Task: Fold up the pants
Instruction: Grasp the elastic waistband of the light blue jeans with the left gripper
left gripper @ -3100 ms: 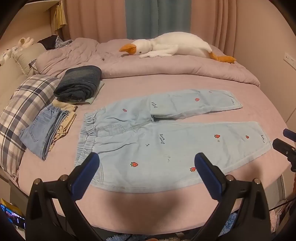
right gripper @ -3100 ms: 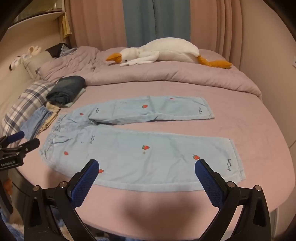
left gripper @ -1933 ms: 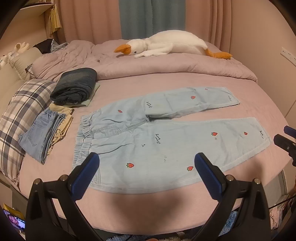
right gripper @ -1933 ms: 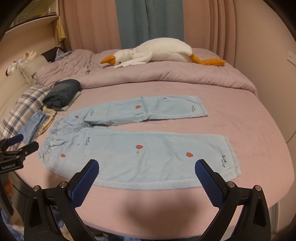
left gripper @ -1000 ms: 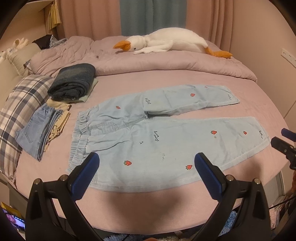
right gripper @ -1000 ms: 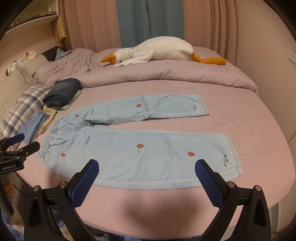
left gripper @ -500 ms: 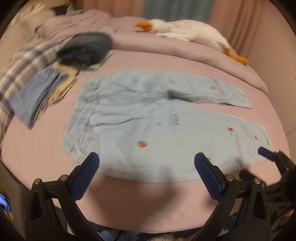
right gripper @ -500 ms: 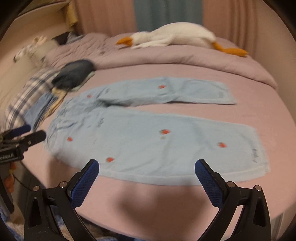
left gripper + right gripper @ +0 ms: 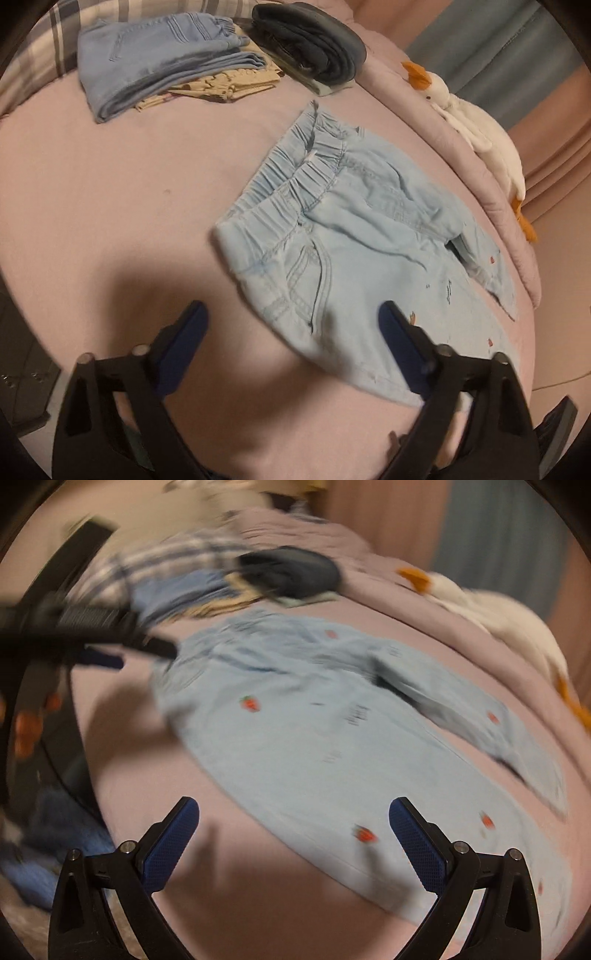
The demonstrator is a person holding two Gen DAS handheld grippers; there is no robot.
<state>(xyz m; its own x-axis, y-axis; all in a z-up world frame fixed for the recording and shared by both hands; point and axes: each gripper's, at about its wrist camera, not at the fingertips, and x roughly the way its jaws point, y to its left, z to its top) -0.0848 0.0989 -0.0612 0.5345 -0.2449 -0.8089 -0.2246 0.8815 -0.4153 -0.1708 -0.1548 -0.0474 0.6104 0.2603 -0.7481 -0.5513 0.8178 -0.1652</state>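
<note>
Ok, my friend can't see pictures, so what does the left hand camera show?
The open left gripper hovers near the waistband corner of light blue pants spread flat on a pink bed. Behind them lie folded clothes and a white goose plush.

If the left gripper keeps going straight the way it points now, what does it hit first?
Most likely the light blue pants: the open left gripper points at their near waist corner by the pocket, with nothing in between. Depth is unclear, so it may touch the pink sheet beside that corner first.
</note>
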